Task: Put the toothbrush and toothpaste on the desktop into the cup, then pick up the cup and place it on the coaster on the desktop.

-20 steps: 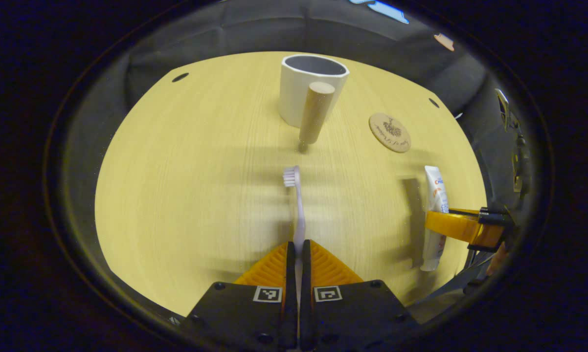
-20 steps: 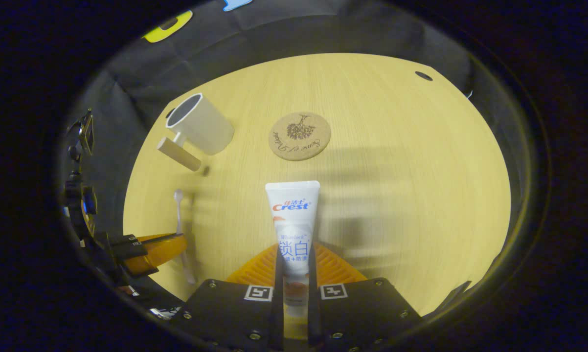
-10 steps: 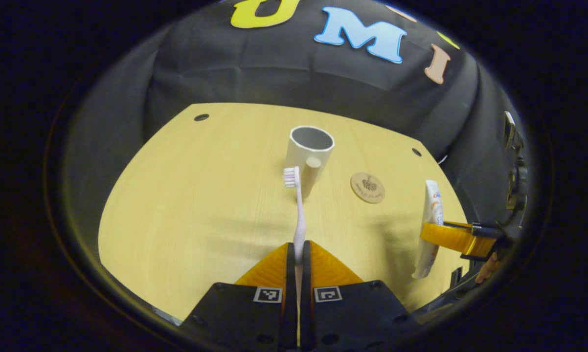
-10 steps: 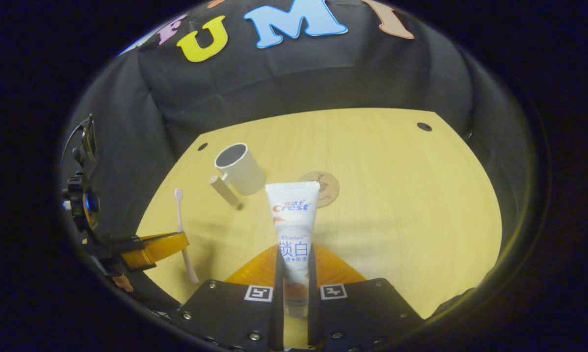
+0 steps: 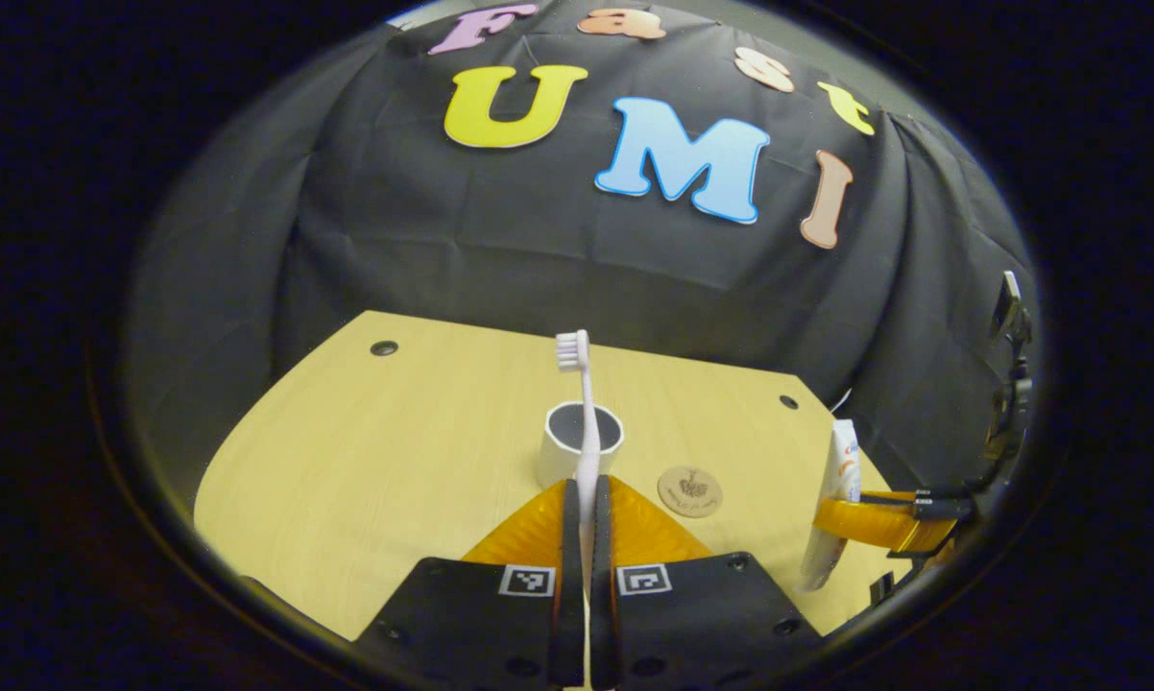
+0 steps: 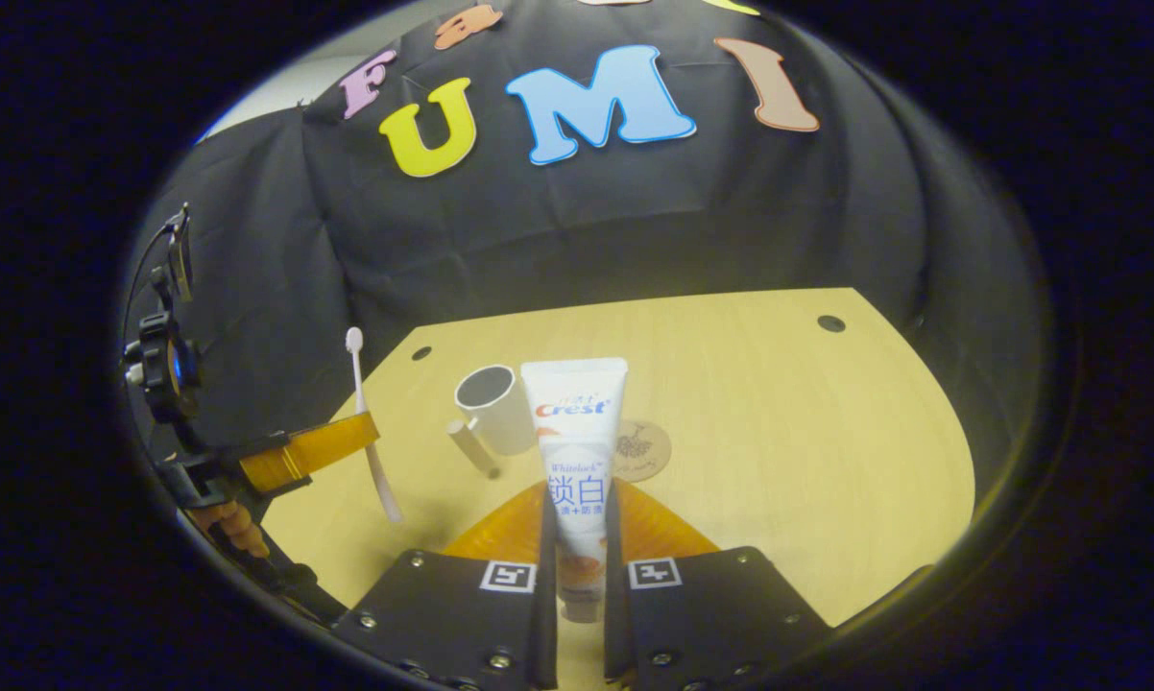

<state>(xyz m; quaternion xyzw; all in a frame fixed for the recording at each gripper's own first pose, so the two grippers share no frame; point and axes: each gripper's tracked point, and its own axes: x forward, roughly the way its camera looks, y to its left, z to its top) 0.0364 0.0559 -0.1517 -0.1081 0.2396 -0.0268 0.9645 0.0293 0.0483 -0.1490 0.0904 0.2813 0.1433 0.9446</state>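
Note:
In the left gripper view my left gripper (image 5: 585,504) is shut on a pale toothbrush (image 5: 584,413) that stands upright, bristles up, above the table. Behind it sits the white cup (image 5: 567,443) with a wooden handle, and a round cork coaster (image 5: 689,491) lies to its right. In the right gripper view my right gripper (image 6: 577,518) is shut on a white toothpaste tube (image 6: 574,432), held upright. That view has the cup (image 6: 492,408) and coaster (image 6: 640,449) beyond the tube, and the left gripper (image 6: 323,446) with the toothbrush (image 6: 366,422) at the left.
The wooden table (image 5: 366,451) has small dark holes near its far corners (image 5: 383,347). The black cloth wall hangs right behind it. The right gripper with the toothpaste (image 5: 838,489) hangs at the table's right edge in the left gripper view. A hand (image 6: 236,523) holds the left gripper.
Both grippers have risen and tilted up with the toothbrush and toothpaste held. The table, cup and coaster now sit lower and smaller, and more of the wall is in view.

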